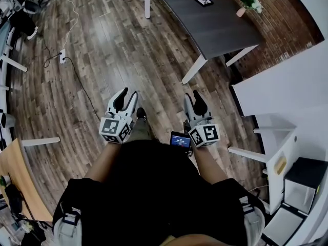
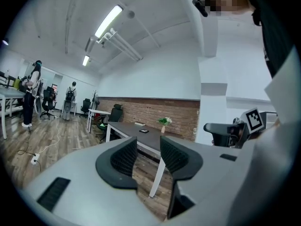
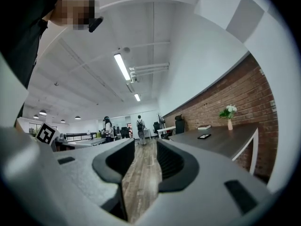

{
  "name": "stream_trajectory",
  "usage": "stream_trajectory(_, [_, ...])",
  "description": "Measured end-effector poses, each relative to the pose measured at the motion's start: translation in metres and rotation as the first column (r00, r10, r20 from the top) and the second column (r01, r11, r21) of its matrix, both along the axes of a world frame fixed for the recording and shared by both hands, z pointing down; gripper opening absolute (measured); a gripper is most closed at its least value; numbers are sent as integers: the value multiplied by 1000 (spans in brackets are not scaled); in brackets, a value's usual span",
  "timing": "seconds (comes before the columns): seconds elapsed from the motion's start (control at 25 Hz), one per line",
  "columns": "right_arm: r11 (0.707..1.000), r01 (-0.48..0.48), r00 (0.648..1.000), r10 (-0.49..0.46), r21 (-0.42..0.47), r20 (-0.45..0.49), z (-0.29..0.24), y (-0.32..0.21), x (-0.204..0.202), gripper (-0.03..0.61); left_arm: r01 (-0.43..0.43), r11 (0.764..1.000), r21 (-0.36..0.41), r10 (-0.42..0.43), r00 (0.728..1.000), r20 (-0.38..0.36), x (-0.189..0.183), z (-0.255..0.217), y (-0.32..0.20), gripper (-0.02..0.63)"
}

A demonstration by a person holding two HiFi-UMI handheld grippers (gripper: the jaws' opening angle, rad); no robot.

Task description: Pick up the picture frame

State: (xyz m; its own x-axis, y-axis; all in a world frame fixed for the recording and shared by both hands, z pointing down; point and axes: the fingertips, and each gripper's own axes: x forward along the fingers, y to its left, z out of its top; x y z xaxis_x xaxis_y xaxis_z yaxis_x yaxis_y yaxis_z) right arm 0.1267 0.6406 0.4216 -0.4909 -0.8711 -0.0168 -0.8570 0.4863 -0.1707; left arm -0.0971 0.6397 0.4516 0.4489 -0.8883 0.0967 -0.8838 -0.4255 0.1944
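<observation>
While L tool [image 1: 126, 98] gapes, R tool [image 1: 193, 100] too

Dark wood-plank floor [image 1: 113, 50] spreads beneath and ahead of the left hand-held gripper [image 1: 128, 97] and the right hand-held gripper [image 1: 193, 98]. Well ahead of the right one stands a long dark-grey surface [image 1: 220, 29] on white legs, running beside a red brick wall [image 1: 279, 12]. To the right of that gripper a plain white wall [image 1: 287, 81] juts out, with a white cabinet [image 1: 281, 155] near it. Ahead and to the left of the left one, a white power strip [image 1: 62, 57] lies on the planks. A pale wooden desk [image 1: 13, 173] edges in behind and to its left. Overhead, strip lights [image 2: 108, 21] glow on a white ceiling [image 2: 155, 13]. Office chairs [image 2: 48, 100] stand far off.
</observation>
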Motion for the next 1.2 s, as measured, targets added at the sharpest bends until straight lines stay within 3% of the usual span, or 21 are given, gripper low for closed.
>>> stream_trajectory(0.24, [1000, 9, 999, -8, 22, -43, -11, -88, -35, 150, 31, 999, 33, -29, 999, -35, -30, -10, -92, 137])
stream_trajectory(0.72, [1000, -20, 1000, 20, 17, -23, -27, -240, -114, 150, -14, 998, 55, 17, 998, -59, -104, -21, -246, 137])
stream_trajectory(1.2, [999, -39, 999, 39, -6, -16, -13, -335, -129, 150, 8, 999, 31, -5, 994, -107, -138, -13, -352, 137])
